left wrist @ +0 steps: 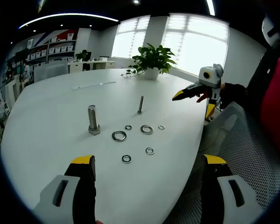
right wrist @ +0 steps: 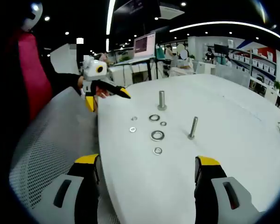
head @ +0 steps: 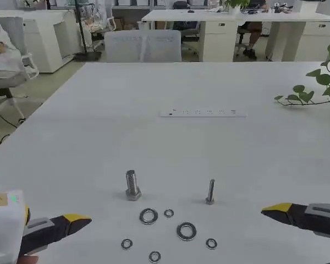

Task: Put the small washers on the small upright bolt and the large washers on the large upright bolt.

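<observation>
Two risks apply from here: a small washer (head: 169, 213) lies just beside a large washer (head: 148, 216), so a wide closing stroke may pinch both, and flat washers may slide on the table (head: 220, 148) instead of lifting. The left gripper (left wrist: 148, 160) and right gripper (right wrist: 148, 160) both stand with jaws wide and empty. Ahead of both jaw pairs, loose on the table: four small washers, two large washers; beyond them one large bolt (head: 132, 185) and one small bolt (head: 210, 192), upright and bare
</observation>
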Tool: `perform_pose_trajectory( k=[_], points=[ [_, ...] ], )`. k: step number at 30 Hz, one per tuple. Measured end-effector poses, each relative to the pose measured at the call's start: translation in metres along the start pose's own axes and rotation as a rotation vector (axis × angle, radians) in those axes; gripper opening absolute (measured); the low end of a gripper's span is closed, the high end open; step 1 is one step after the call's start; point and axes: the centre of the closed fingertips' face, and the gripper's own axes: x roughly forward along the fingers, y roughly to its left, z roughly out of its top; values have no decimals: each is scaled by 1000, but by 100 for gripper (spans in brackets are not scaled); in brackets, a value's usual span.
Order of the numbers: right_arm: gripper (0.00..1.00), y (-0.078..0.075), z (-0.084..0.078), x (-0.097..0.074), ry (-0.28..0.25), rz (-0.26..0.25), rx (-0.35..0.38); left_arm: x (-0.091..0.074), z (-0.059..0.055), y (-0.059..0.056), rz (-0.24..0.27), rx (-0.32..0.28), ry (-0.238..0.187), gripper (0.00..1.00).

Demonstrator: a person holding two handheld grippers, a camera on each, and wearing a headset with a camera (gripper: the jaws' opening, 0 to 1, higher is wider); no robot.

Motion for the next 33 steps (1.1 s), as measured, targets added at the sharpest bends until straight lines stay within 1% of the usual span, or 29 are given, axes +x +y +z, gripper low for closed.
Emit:
perform_pose_trajectory(
  k=[33],
  points=[
    [83,0,-1,1,11,6,-3,0,1,1,0,-1,-3,93]
  ],
)
